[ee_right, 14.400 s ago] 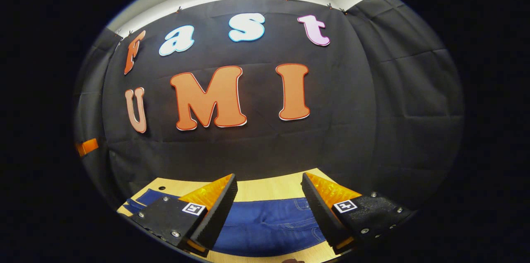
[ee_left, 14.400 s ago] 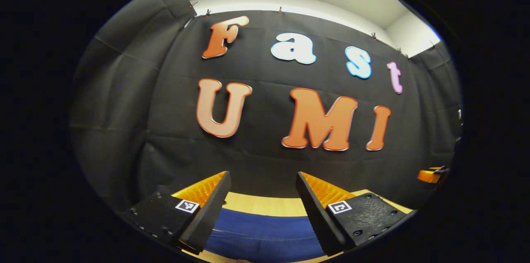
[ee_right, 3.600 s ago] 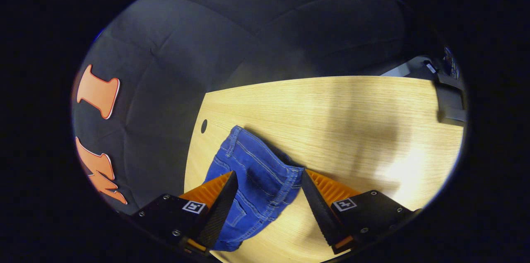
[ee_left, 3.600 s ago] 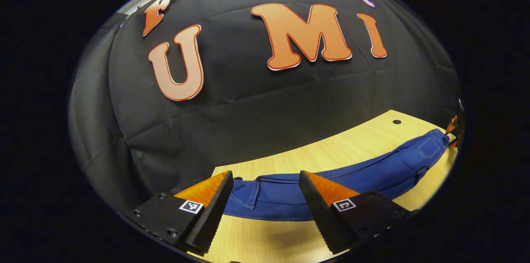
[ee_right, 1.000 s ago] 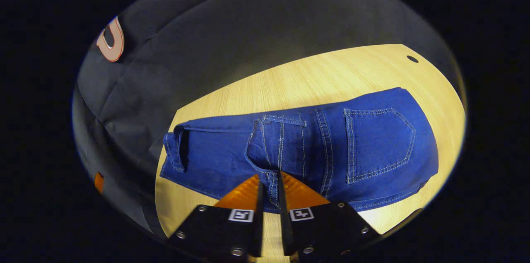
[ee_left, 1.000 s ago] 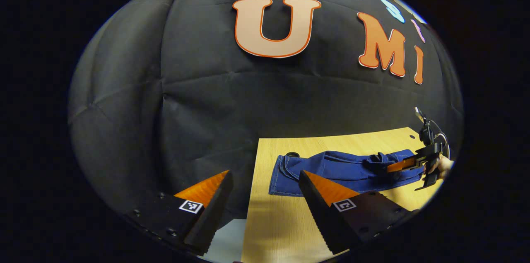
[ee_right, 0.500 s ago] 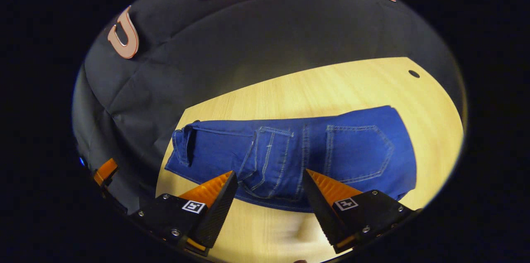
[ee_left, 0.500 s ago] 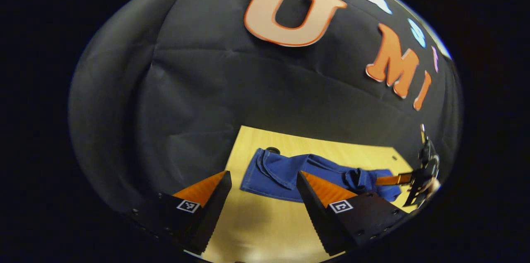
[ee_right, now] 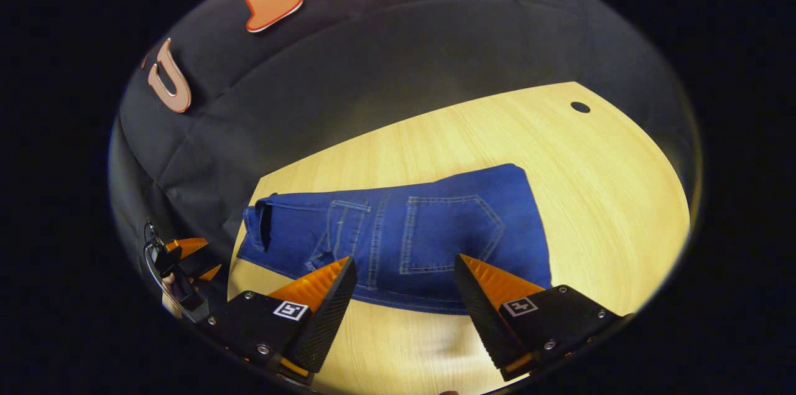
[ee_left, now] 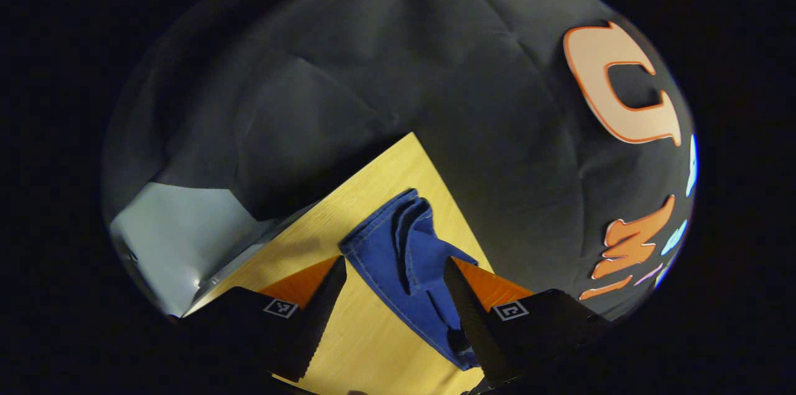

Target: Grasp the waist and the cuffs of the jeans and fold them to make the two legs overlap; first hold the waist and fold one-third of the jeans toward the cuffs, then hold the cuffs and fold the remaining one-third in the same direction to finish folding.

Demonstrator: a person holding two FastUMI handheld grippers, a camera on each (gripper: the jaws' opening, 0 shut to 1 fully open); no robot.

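Both views downward, sharing jeans (ee_left: 404, 252) (ee_right: 398, 239)

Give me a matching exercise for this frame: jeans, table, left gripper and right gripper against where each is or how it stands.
Things
1. jeans
2. table
3. left gripper
4. right gripper

States
A. open, facing the back pocket
B. open, over the cuff end
C. partly folded, lying flat
D. bare wood with a small dark hole

Pairs: 1-C, 2-D, 3-B, 4-A
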